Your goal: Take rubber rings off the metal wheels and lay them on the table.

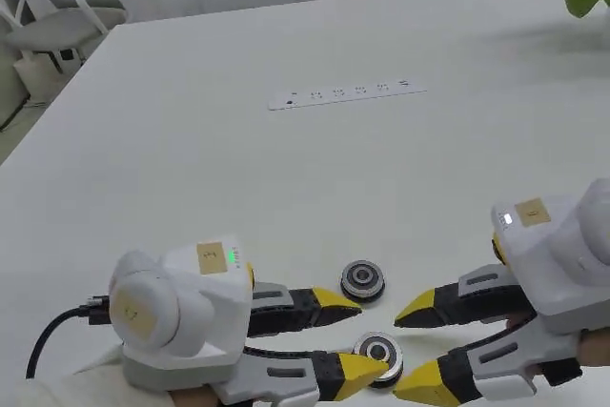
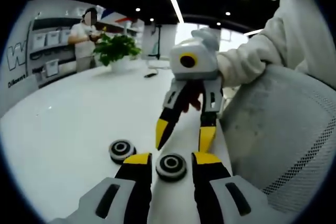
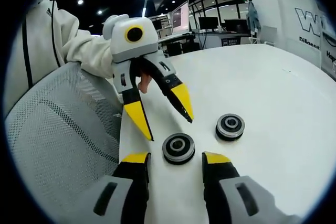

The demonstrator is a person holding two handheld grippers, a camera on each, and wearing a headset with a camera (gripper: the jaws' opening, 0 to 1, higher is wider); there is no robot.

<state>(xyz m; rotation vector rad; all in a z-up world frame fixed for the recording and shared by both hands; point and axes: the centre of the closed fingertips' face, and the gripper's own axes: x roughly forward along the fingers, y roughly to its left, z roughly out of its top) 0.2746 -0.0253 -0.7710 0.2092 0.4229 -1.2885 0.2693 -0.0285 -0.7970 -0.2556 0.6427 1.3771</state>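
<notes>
Flanking the near wheel [image 1: 378, 355] on the counter [image 1: 286, 188].
Left hand-held gripper [image 1: 360, 334], right hand-held gripper [image 1: 405, 350]: both released; far wheel [image 1: 362, 280] beside.

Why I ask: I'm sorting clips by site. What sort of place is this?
Probably an open-plan office: a large white table with a built-in power strip, an office chair beside it, and desk monitors beyond.
</notes>
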